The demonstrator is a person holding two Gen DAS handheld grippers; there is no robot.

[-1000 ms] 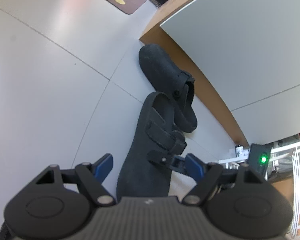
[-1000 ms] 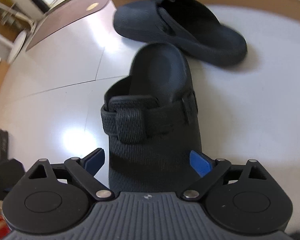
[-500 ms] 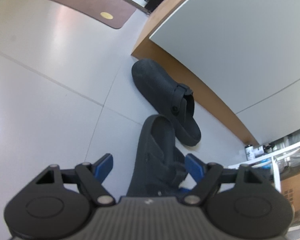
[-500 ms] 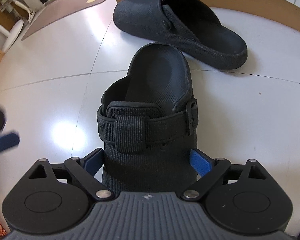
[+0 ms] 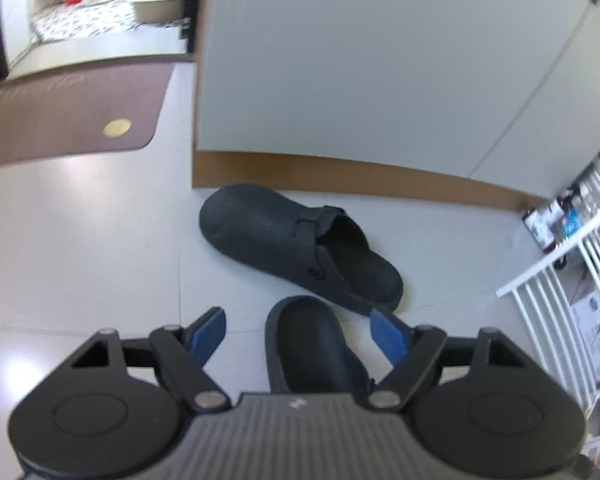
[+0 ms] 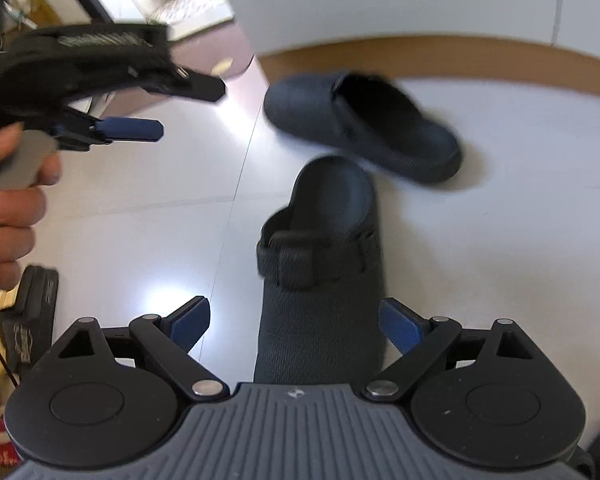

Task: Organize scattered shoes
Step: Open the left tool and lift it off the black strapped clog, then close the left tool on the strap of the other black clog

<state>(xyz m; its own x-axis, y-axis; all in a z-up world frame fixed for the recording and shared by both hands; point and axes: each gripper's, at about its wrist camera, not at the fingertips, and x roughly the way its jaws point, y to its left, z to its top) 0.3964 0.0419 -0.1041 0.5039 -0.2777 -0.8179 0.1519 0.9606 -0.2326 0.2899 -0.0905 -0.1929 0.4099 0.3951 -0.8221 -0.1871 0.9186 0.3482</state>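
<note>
Jaws of both grippers stand wide apart and hold nothing. On the left gripper (image 5: 298, 334) the blue pads frame the heel end of the nearer shoe from above without touching it, and the right gripper (image 6: 296, 326) has its pads on either side of the same shoe, also with a clear gap.

From large to small: the white tiled floor (image 5: 80, 240) carries everything. A grey-white wall (image 5: 360, 60) with a brown skirting board (image 5: 340, 170) closes the far side, and a brown door mat (image 5: 68, 112) lies to the left near a doorway. A white rack (image 5: 560, 300) stands at the right edge.

Two dark shoes are the task's things. One black clog (image 5: 296, 246) lies slanted near the skirting board, with its toe toward the wall corner. The strapped slipper (image 6: 324, 264) lies in front of it, pointing away from the wall, and its heel end comes just beside the heel of the clog. In the right wrist view a hand (image 6: 8, 208) carries the left gripper, off to the left of both shoes.

My judgement is that the task is not finished. Both shoes are together near the wall, but they are not parallel and do not face the same way. What seems left is to turn one of them so that the pair sits side by side, and neither is gripped at present.
</note>
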